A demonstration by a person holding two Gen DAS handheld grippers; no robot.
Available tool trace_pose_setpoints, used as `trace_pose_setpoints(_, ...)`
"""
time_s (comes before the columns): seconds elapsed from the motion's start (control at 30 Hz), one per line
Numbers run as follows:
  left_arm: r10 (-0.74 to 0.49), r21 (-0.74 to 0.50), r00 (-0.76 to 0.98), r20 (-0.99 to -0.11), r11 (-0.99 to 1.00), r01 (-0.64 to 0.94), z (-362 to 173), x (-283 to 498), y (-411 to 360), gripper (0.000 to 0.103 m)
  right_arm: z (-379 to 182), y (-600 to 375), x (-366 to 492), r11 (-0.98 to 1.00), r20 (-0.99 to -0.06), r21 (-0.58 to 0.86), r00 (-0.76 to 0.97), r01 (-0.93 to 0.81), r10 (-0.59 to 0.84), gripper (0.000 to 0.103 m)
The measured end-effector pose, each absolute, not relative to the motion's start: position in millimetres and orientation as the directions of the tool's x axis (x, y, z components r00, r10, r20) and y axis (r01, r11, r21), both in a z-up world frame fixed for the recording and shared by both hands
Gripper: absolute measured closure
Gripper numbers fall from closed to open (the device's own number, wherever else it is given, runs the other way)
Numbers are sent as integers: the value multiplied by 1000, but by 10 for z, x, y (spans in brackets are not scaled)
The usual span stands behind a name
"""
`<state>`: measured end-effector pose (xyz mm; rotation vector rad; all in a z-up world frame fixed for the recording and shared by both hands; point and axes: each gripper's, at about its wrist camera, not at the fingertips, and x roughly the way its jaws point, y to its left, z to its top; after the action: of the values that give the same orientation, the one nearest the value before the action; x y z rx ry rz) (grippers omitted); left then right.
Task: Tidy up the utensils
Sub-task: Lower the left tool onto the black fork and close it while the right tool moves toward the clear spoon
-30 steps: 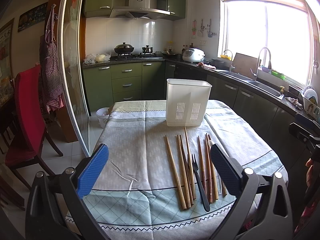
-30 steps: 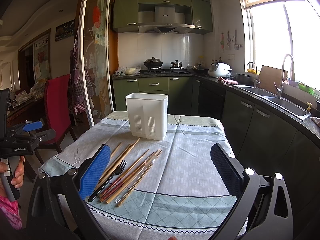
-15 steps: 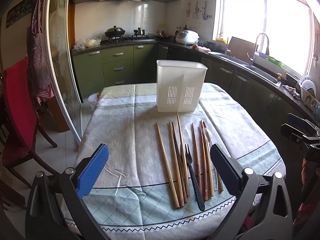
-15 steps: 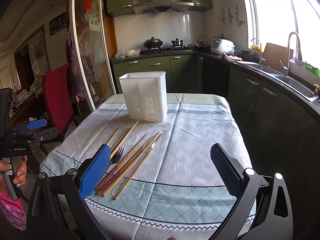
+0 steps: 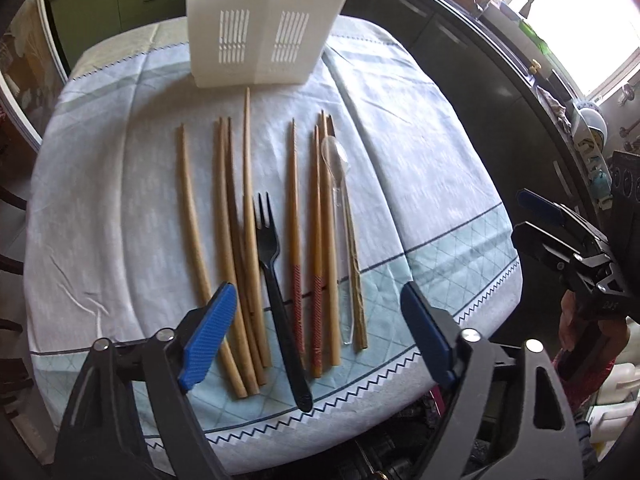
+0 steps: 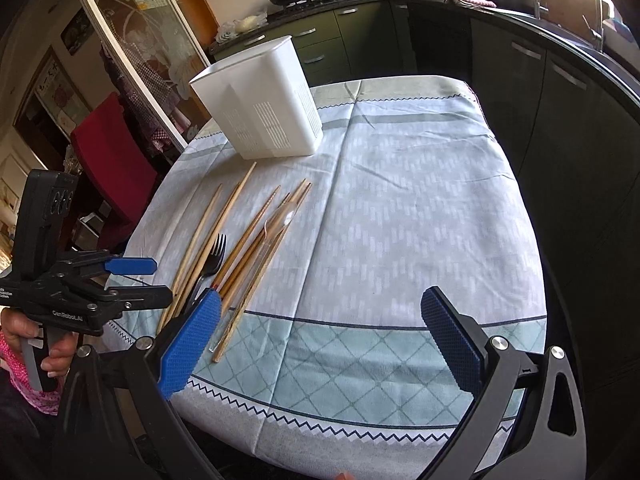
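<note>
Several wooden chopsticks, two with red-patterned ends, a black plastic fork and a clear plastic spoon lie side by side on the tablecloth. Behind them stands a white slotted utensil holder. My left gripper hovers over the near ends of the fork and chopsticks, its jaws closing, the pads touching nothing. My right gripper is open over bare cloth, to the right of the chopsticks and the holder. Each view shows the other gripper: the left and the right.
A red chair and a glass sliding door stand to the table's left. Dark green cabinets with a sink run along its right side. The right half of the cloth has nothing on it.
Both grippers have dropped toward the table and tipped downward, so the utensils now fill the views. The left gripper's jaws have narrowed. The utensils and holder have not moved.
</note>
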<state>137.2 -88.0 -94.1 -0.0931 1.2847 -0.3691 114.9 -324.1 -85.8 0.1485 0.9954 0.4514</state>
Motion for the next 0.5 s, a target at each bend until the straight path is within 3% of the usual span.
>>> trace_pose_setpoints(0.27, -285, -260, 149, -947, 951, 169, -1188, 1547, -1001, 53, -877, -3258, 1127, 893, -767, 326, 466, -309, 441, 4)
trace_pose_setpoints(0.5, -254, -240, 114, -961, 963, 123, -1362, 1665, -933, 66, -809, -3237, 1057, 893, -758, 305, 484, -330, 438, 4)
